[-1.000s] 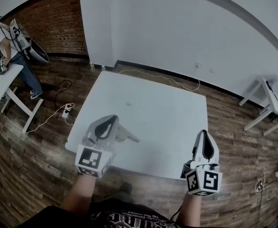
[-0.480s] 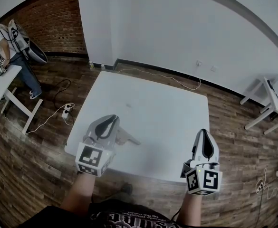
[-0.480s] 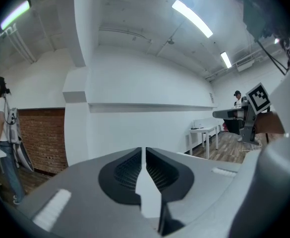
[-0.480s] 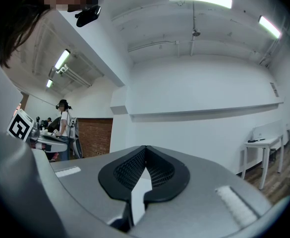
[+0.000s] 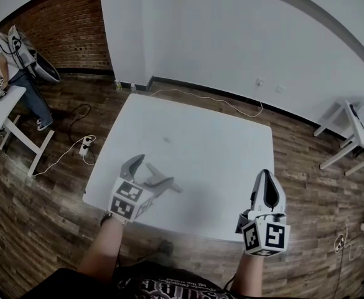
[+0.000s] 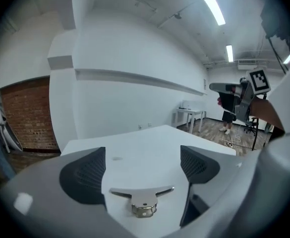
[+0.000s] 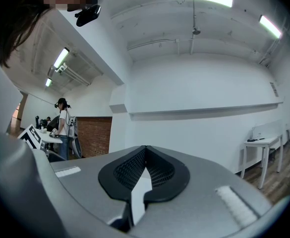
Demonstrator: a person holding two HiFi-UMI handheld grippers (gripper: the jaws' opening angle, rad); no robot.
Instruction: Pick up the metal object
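Metal object on the white table, between the fingers of our left gripper, which have just been opening wide and do not touch it, fingers of our right gripper pressed together, empty.

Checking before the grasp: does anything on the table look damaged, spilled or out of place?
Nothing stands out. The metal object lies flat on the table between the jaws of the left gripper, which have just been opening and do not touch it. A faint mark shows farther back.
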